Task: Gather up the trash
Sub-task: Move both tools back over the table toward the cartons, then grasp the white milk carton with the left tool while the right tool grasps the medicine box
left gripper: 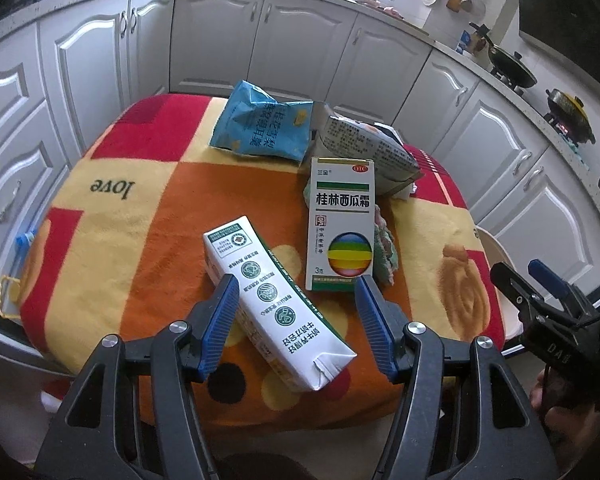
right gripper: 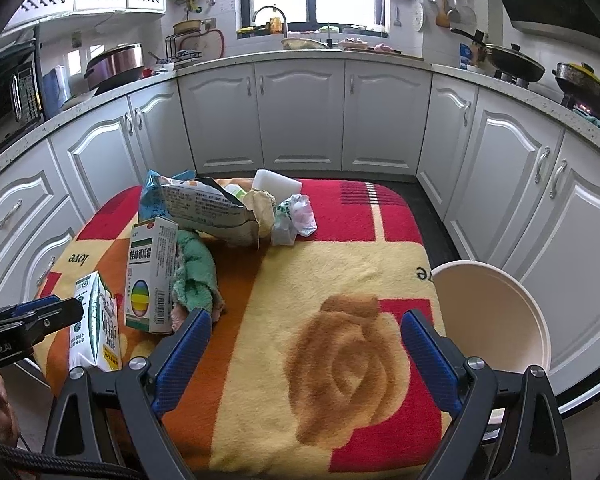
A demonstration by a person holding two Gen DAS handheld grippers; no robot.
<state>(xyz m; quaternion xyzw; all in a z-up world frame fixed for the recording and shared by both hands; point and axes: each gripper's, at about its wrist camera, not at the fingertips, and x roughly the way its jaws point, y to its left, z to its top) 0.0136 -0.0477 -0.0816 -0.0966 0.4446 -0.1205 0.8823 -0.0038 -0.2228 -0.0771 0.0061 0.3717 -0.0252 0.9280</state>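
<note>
White kitchen cabinets [right gripper: 300, 116] curving round a table under a red, orange and yellow blanket [right gripper: 340, 268] printed with "love". Left gripper [left gripper: 296, 304] low centre in the left wrist view, jaws spread wide, straddling a white milk carton [left gripper: 276, 304] lying flat on the blanket without gripping it; whether the left blue pad [left gripper: 220, 320] touches the carton's edge, hard to tell. Just above, a white medicine box [left gripper: 340, 224] with a rainbow ball, lying partly on a green cloth [left gripper: 386, 248] mostly hidden behind it. Further up, a blue snack bag [left gripper: 264, 124] and a grey printed bag [left gripper: 364, 144], its lower edge cut off by the box. Right gripper [left gripper: 540, 284] only partly seen at the right edge there, jaw spacing unclear from that angle. Seen from the right wrist: right gripper [right gripper: 306, 340] with jaws wide apart over bare blanket, holding nothing; a cream bin [right gripper: 488, 312] at lower right beside the table, barely a sliver in the other view; crumpled clear plastic [right gripper: 296, 216] and a white block [right gripper: 278, 182] behind the grey bag [right gripper: 204, 208], both unseen from the left. Blue bag nearly hidden here. Carton [right gripper: 94, 320] and box [right gripper: 150, 272] at left, the cloth [right gripper: 196, 276] far more exposed. Small print unreadable.
</note>
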